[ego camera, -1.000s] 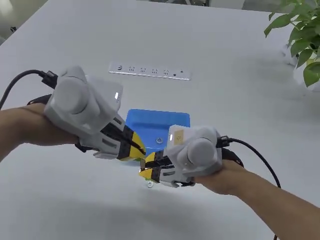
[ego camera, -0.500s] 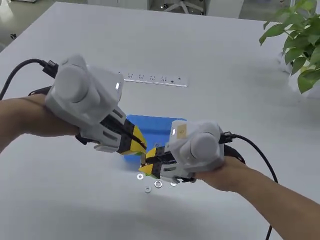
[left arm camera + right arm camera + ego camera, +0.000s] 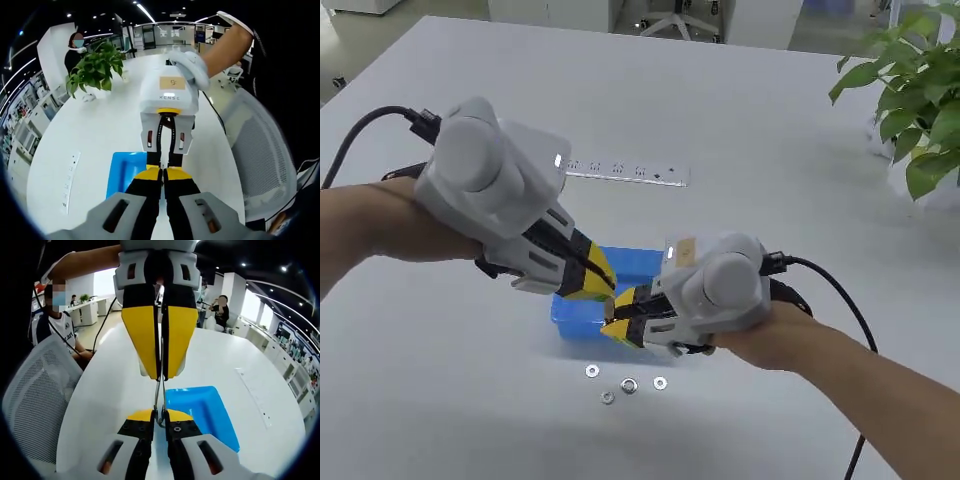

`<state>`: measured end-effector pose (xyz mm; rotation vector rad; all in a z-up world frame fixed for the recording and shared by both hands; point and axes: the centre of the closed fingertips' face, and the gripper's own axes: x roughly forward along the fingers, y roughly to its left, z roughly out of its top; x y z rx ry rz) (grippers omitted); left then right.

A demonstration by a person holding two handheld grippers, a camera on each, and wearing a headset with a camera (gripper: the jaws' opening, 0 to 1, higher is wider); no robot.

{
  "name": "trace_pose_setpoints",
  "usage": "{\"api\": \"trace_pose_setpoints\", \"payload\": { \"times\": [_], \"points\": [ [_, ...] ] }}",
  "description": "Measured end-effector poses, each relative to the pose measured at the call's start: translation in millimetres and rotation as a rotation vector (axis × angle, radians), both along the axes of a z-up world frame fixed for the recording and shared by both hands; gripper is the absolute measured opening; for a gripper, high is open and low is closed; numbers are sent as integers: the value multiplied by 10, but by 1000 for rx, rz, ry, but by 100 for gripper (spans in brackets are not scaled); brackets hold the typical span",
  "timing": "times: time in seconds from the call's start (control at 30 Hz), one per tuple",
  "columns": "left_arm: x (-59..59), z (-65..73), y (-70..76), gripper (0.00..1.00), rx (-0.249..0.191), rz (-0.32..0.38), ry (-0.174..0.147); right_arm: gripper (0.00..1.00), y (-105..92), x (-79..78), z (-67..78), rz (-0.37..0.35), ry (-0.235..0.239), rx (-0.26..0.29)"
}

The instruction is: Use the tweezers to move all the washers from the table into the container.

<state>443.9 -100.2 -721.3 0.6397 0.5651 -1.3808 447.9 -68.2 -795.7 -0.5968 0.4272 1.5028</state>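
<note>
The right gripper (image 3: pixel 159 421) is pinching one end of the tweezers (image 3: pixel 159 399). The left gripper (image 3: pixel 160 374) meets it nose to nose, with its yellow jaws pressed together on the same thin strip. In the head view the two tips meet above the near edge of the container (image 3: pixel 630 262).

A second ago the grippers hang over the washers (image 3: pixel 629 384), so that only one shows. Half a second ago four come into sight. Now the pair sits further over the container's edge, and all four washers lie in the open on the table (image 3: pixel 770 150), just in front of the container and close together. Part of this shift is the headset moving. My reading is that the person is still settling how the tweezers are held, or passing them from one gripper to the other. No washer is being picked yet, so those four remain to be moved.

The tweezers are narrow bright steel, probably springy, and could slip between the smooth yellow jaws. The washers are small, flat, shiny metal rings. They lie flat on a smooth, matte, pale surface, so getting a tip under one could be fiddly. The container is a shallow blue tray, likely plastic, rectangular with rounded corners and a low rim. A white power strip (image 3: pixel 625 172) lies beyond it.
</note>
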Motion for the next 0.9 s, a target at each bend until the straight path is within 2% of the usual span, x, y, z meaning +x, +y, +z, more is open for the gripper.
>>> {"api": "trace_pose_setpoints", "payload": {
  "times": [0.43, 0.9],
  "points": [
    [237, -26, -2, 5, -2, -2, -8, 10, -1, 248, -25, -14, -6, -2],
    [442, -182, 63, 5, 14, 6, -5, 10, 60, 458, -174, -17, 10, -8]
  ]
}}
